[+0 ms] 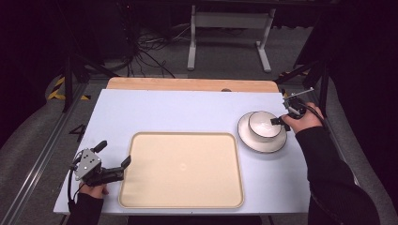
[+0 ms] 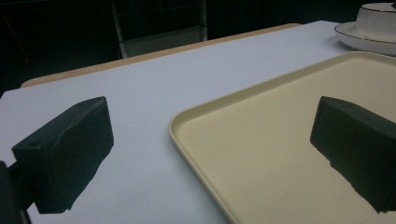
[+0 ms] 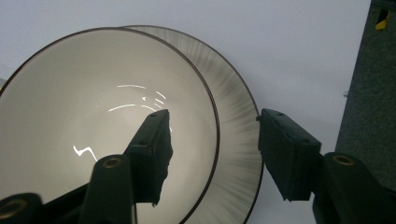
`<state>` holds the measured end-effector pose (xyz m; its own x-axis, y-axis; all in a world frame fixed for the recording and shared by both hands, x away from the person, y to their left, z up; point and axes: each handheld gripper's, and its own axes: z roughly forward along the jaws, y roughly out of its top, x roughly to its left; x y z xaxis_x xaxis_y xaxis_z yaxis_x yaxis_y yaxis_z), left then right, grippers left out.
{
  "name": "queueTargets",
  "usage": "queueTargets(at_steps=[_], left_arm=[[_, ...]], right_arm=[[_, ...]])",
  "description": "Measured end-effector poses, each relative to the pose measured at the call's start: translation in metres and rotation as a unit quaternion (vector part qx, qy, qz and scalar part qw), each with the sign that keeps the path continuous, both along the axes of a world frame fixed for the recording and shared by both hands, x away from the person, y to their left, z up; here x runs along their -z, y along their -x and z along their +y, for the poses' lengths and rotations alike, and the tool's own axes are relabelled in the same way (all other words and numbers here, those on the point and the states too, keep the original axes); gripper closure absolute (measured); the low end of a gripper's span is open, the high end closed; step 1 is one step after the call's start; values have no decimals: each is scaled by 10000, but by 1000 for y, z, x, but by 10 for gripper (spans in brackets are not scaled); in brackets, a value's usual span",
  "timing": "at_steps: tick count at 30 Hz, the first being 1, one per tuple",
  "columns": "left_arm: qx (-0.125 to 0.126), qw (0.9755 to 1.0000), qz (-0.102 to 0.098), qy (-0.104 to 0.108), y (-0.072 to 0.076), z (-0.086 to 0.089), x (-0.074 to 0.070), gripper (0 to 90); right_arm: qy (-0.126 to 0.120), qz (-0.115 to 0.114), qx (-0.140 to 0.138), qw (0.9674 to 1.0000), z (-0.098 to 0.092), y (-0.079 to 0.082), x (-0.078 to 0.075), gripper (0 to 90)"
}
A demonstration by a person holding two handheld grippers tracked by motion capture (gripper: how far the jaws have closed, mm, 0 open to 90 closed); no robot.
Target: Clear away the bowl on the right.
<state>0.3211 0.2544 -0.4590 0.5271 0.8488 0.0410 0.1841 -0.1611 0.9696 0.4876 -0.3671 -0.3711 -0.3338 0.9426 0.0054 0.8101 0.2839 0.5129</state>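
Straddling the near wall of a white bowl (image 3: 93, 130), the right gripper (image 3: 212, 149) has one black jaw inside the bowl and the other outside it, over the ribbed rim of the white plate (image 3: 233, 140) on which the bowl sits; the jaws stand about half apart, with a clear gap on each side of the bowl's dark-edged rim, so neither pad presses on it. In the high view the bowl (image 1: 263, 124) and plate (image 1: 251, 140) lie at the right of the pale blue table top (image 1: 187, 112), just beside the right edge of the large cream tray (image 1: 183, 171), and the right gripper (image 1: 280, 121) comes at the bowl from the right, held in a hand in a dark sleeve. The left gripper (image 1: 112, 161) rests at the near left of the table, its jaws wide apart and holding nothing. In the left gripper view one jaw is over bare table (image 2: 116, 93) and the other over the tray (image 2: 261, 149), whose rounded near-left corner lies between them; the bowl (image 2: 378, 16) on its plate (image 2: 364, 42) shows far off at the upper right.
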Motion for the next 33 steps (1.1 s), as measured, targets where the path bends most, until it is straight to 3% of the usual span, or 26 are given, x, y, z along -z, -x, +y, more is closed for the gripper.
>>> queueTargets(at_steps=[5,10,17,21,25,29,33], left_arm=[[2,10000,-1,0,0,0,0,1],[2,10000,-2,-4,0,0,0,1],[3,10000,-2,-1,0,0,0,1],[-2,10000,2,-8,0,0,0,1],[2,10000,-3,-5,0,0,0,1],[2,10000,-5,-7,0,0,0,1],[0,10000,-12,-5,0,0,0,1]], right_arm=[[-18,433,136,9990,2,-6,5,527],[-72,624,198,9978,3,-11,9,574],[-191,1035,375,9937,4,-16,16,739],[-143,1104,449,9928,5,-17,15,809],[-138,1190,621,9909,6,-18,14,823],[-288,1289,782,9882,5,-18,12,843],[-284,1290,840,9877,6,-17,10,845]])
